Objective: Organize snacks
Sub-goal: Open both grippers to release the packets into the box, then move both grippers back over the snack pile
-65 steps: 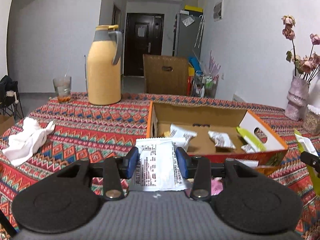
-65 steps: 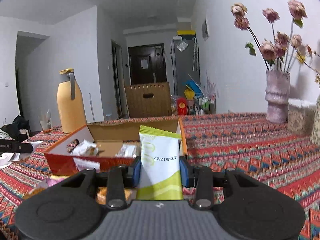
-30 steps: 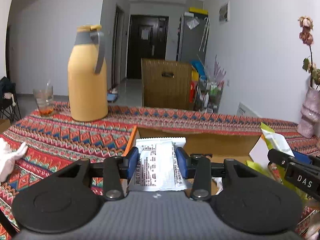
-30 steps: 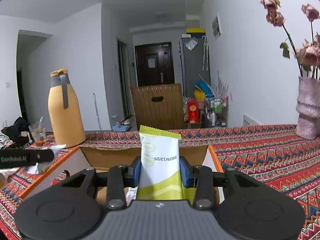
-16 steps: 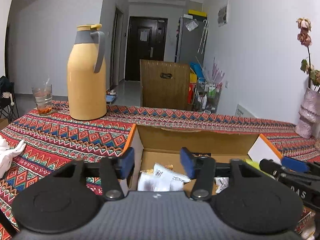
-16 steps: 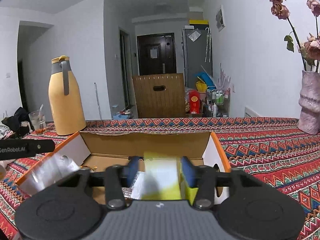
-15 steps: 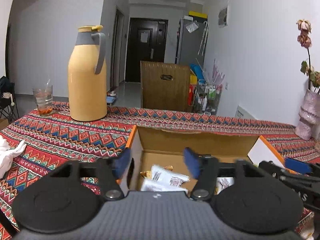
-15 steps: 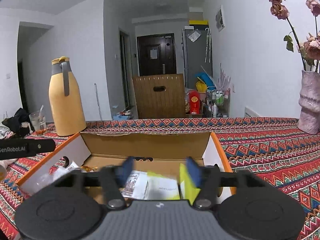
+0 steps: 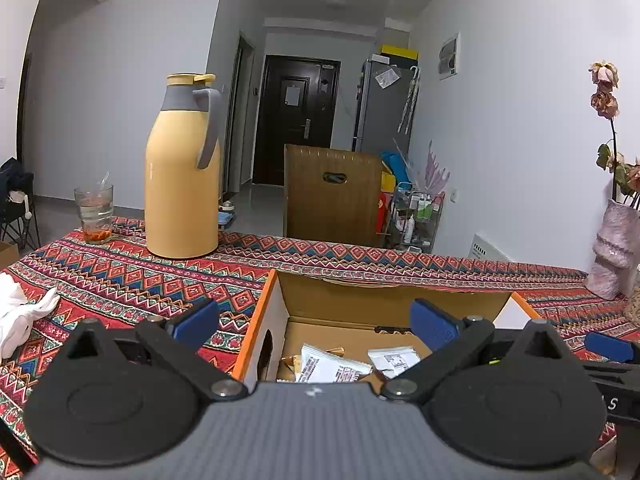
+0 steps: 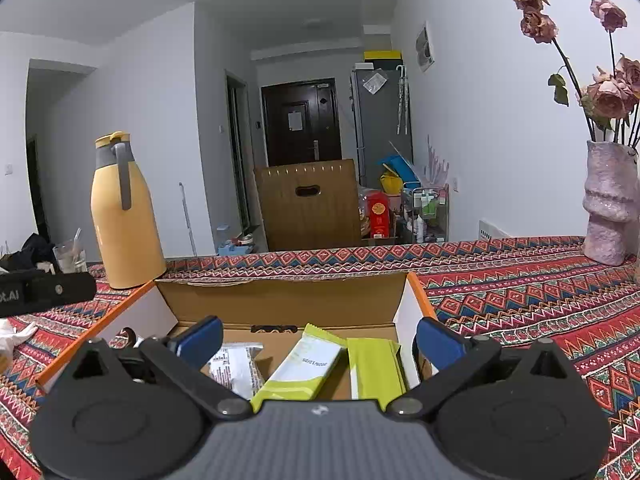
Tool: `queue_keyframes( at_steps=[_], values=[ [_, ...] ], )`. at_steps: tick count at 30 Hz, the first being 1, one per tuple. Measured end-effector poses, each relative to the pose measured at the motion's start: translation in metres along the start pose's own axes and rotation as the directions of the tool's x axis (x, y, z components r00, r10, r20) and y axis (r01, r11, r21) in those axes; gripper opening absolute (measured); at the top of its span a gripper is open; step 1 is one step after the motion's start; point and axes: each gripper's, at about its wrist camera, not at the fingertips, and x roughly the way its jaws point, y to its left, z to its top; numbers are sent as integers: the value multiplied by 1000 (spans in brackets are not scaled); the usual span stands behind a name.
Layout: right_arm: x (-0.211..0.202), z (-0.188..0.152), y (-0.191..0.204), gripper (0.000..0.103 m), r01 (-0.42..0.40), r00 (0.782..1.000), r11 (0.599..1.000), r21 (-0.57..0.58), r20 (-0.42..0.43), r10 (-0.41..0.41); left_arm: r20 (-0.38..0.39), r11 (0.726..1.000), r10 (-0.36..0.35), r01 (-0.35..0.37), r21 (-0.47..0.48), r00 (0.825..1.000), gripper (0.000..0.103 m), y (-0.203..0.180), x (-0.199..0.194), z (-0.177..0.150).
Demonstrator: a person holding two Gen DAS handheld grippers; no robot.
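My left tongs (image 9: 314, 322) are spreading, jaws wide with nothing between them, poised over the near-left end of the open orange-edged cardboard box (image 9: 276, 292) on the tabletop (image 9: 120, 280) with its red patterned cloth. Below them in the box lie white printed snack packets (image 9: 328, 366). My right tongs (image 10: 318, 338) are likewise opening and empty, over the box's right end, where a white-and-lime snack pouch (image 10: 304, 364) rests flat on the floor of the box beside a plain lime-green packet (image 10: 374, 366) and a clear printed packet (image 10: 236, 366). A tall yellow thermos jug (image 9: 182, 168) stands beyond the box to the left, a pale textured vase (image 10: 610, 204) of dried roses far right.
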Motion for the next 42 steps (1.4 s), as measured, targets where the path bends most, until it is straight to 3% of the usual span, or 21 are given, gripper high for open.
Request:
queue_keyframes(
  at_steps=[16, 24, 42],
  values=[
    [-8, 4, -1, 103, 23, 1000, 1000, 7, 18, -23, 5, 1000, -5, 5, -4, 1000, 103, 0, -5, 1],
    [-31, 13, -3, 103, 15, 999, 1000, 5, 45, -15, 4, 1000, -14, 14, -8, 1000, 103, -3, -18, 11],
    [-105, -17, -1, 103, 15, 999, 1000, -26, 43, -14, -19, 998, -66, 67, 10, 998, 103, 5, -92, -8]
  ],
)
